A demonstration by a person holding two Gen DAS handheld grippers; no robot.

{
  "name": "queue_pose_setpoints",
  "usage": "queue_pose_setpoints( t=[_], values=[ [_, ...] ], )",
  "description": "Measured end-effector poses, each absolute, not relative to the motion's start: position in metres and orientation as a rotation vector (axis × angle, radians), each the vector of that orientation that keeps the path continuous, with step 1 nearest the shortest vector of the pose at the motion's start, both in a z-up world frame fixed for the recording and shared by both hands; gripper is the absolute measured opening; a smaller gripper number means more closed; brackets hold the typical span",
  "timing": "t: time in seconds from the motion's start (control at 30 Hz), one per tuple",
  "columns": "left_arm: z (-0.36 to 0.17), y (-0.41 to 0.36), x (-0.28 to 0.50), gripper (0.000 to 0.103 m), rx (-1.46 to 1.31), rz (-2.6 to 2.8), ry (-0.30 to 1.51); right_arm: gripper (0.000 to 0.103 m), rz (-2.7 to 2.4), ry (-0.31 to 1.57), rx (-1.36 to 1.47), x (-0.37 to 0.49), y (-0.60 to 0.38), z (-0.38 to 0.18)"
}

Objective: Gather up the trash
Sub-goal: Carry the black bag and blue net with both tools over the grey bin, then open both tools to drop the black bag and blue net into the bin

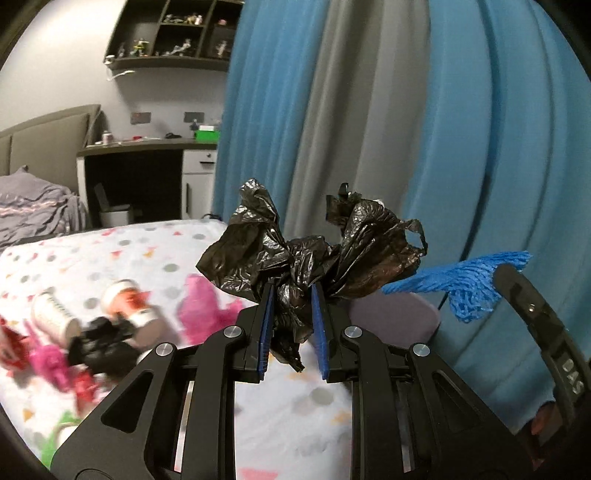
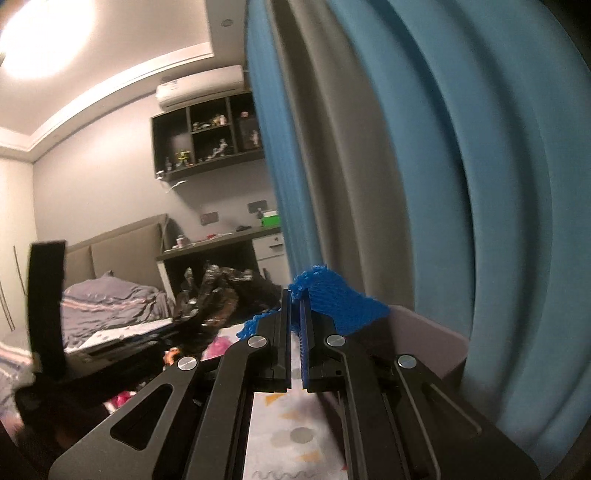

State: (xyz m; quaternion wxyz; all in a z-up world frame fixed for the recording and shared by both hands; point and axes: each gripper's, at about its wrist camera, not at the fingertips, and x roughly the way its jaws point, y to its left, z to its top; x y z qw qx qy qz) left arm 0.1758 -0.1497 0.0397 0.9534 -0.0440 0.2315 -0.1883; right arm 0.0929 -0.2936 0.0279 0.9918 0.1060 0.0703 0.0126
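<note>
My left gripper [image 1: 292,291] is shut on a crumpled black plastic bag [image 1: 314,251] and holds it above the patterned tablecloth [image 1: 288,417]. My right gripper [image 2: 296,299] is shut on a blue foam net [image 2: 340,302]; the net also shows at the right of the left wrist view [image 1: 469,284]. The black bag appears blurred to the left in the right wrist view [image 2: 221,295]. On the cloth at the left lie blurred trash pieces: two paper cups [image 1: 122,302], a black lump [image 1: 103,343], pink scraps [image 1: 207,306] and red scraps [image 1: 9,347].
Blue and grey curtains [image 1: 406,129] hang close behind. A purple-grey chair back [image 1: 391,317] stands at the table's far edge. A desk [image 1: 147,147], wall shelves [image 1: 173,33], a bed [image 1: 33,206] and a white bin [image 1: 114,216] lie beyond.
</note>
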Motion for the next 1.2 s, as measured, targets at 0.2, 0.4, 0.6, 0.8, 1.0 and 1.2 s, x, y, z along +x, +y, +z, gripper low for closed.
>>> queue_pose_setpoints(
  t=[0.2, 0.4, 0.6, 0.8, 1.0, 1.2],
  values=[
    [0.025, -0.187, 0.198, 0.020, -0.059, -0.417, 0.467, 0.004, -0.006, 0.166, 0.210, 0.112, -0.316, 0.013],
    [0.009, -0.207, 0.220, 0.020, -0.051, -0.425, 0.495, 0.004, -0.011, 0.193, 0.221, 0.128, -0.325, 0.001],
    [-0.005, -0.218, 0.236, 0.020, -0.065, -0.446, 0.531, 0.004, -0.020, 0.234, 0.224, 0.146, -0.328, -0.011],
    [-0.018, -0.227, 0.249, 0.020, -0.074, -0.467, 0.567, 0.005, -0.031, 0.271, 0.235, 0.171, -0.328, -0.016],
    [-0.030, -0.229, 0.262, 0.021, -0.075, -0.490, 0.603, 0.005, -0.034, 0.302, 0.248, 0.180, -0.331, -0.027],
    [-0.034, -0.234, 0.270, 0.023, -0.067, -0.540, 0.618, 0.006, -0.034, 0.331, 0.256, 0.193, -0.331, -0.029]
  ],
)
